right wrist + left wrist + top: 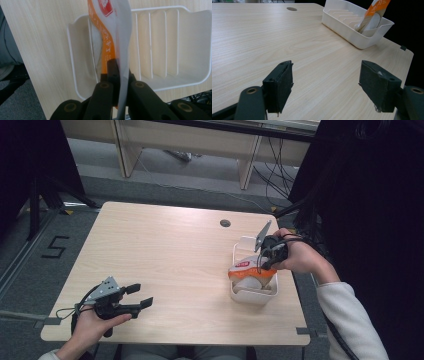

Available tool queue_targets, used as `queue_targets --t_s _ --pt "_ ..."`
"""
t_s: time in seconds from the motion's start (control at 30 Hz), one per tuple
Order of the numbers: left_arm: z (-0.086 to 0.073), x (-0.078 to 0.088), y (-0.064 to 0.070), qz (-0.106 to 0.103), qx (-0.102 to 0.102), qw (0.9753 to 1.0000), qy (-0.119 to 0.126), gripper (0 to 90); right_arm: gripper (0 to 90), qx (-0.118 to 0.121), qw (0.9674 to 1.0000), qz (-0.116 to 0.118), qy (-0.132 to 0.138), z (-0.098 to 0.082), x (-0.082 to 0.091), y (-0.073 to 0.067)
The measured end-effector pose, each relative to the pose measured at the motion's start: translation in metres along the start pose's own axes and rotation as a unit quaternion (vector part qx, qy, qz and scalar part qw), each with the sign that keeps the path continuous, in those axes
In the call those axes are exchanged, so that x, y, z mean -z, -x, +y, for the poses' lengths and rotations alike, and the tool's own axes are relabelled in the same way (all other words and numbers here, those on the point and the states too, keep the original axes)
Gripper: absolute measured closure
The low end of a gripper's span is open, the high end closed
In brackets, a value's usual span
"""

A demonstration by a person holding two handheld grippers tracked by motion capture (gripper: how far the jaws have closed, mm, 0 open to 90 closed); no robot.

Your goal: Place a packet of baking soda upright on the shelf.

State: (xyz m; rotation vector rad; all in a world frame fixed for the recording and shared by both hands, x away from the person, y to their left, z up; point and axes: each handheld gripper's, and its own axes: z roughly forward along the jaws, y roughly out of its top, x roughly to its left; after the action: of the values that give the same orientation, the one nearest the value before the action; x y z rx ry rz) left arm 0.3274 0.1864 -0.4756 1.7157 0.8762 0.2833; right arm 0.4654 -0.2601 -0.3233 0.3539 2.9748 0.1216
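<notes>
Nearest me, my left claw [139, 296] hangs released over the near left part of the table [165, 265], its two black jaws spread wide with nothing between them. Ahead of it and off to its right stands one white ribbed tray [352, 33], well apart from that claw. My right claw [117, 82] is clenched on one orange-and-white packet [112, 37], pinching its thin edge between the jaws; the packet stands upright inside the tray, at its near end, with the tray's ribs just beyond. Past the tray, one small round hole [225, 223] sits in the pale wood. Beyond the far edge lie grey carpet, light wooden furniture legs [125, 150] and a tangle of dark cables [277, 170].
</notes>
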Motion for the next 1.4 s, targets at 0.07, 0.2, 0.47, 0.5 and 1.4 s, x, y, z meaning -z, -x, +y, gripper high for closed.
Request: queue_targets --t_s 0.07,0.2,0.47,0.5,1.4 --pt "0.0 0.0 -0.001 -0.003 0.0 1.0 0.001 26.5 90.0 0.006 1.0 0.001 0.004 -0.001 -0.002 0.001" --pt "0.0 0.0 0.0 0.0 0.0 1.0 0.0 26.5 90.0 -0.001 1.0 0.002 0.0 -0.002 -0.003 0.002" --pt "0.0 0.0 0.0 0.0 0.001 1.0 0.0 26.5 90.0 -0.011 0.9999 0.002 -0.007 -0.004 -0.007 0.002" --pt "0.0 0.0 0.0 0.001 0.001 1.0 0.0 26.5 90.0 -0.009 0.9999 0.002 -0.005 -0.005 -0.007 0.003" --pt "0.0 0.0 0.002 0.005 0.009 1.0 -0.002 26.7 57.4 -0.021 0.9936 0.004 0.111 0.019 0.02 -0.019"
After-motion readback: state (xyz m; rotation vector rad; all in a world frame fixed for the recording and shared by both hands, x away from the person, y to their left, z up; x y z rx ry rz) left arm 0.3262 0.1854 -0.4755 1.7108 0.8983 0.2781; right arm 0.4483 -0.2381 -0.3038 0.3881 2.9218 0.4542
